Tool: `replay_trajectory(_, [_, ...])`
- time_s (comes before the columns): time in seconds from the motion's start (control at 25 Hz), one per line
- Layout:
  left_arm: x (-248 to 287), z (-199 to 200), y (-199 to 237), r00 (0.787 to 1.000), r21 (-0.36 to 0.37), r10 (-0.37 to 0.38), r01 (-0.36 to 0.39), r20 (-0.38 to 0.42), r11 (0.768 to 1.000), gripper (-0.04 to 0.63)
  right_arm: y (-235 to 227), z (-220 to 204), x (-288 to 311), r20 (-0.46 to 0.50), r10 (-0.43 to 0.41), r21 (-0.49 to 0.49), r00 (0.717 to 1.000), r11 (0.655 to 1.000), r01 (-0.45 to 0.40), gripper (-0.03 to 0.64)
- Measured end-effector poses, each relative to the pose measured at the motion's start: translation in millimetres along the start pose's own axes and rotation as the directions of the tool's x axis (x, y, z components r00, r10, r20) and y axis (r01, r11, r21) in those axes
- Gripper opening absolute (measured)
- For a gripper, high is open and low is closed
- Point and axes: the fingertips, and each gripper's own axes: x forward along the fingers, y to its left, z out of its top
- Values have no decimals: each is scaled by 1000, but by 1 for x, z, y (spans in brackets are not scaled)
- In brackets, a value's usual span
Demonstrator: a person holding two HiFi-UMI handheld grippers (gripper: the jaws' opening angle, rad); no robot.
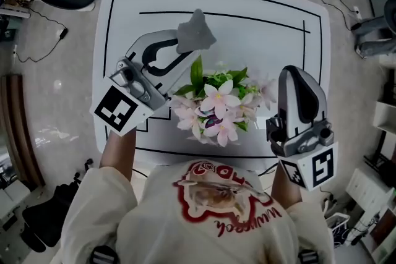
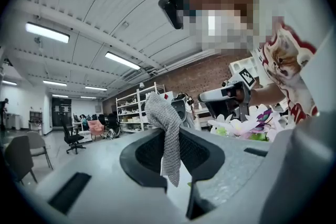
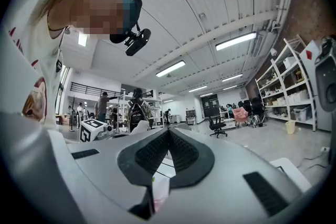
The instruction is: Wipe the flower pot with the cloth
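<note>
Table (image 1: 260,9) space is ample, so the risk sits at its near middle, where the flower pot stands hidden under its own flowers (image 1: 216,109): I judge a sideways wipe could tip it or crush blooms, since neither gripper steadies it. The right gripper (image 1: 296,74) is closed on nothing, just beside the flowers; the left gripper (image 1: 184,49) is clamped on the grey cloth (image 1: 197,34), mostly bunched loose past the tips, which might drag free
</note>
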Motion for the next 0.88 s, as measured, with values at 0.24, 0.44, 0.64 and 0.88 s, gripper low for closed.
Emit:
replay_trajectory(0.24, [22, -16, 1, 993, 3, -119, 119, 24, 993, 58, -7, -10, 4, -10, 0, 11, 1000, 1000, 1, -1])
replay_trajectory(0.44, [40, -35, -9, 974, 18, -224, 224, -5, 974, 57, -10, -17, 12, -29, 7, 17, 1000, 1000, -7, 0])
replay_trajectory(0.64, [52, -55, -19, 939, 14, -342, 342, -30, 940, 58, -13, -21, 16, -37, 3, 20, 999, 1000, -2, 0])
replay_trajectory(0.88, [65, -79, -29, 889, -8, -452, 452, -74, 892, 58, -15, -30, 20, -60, -2, 35, 998, 999, 4, 0])
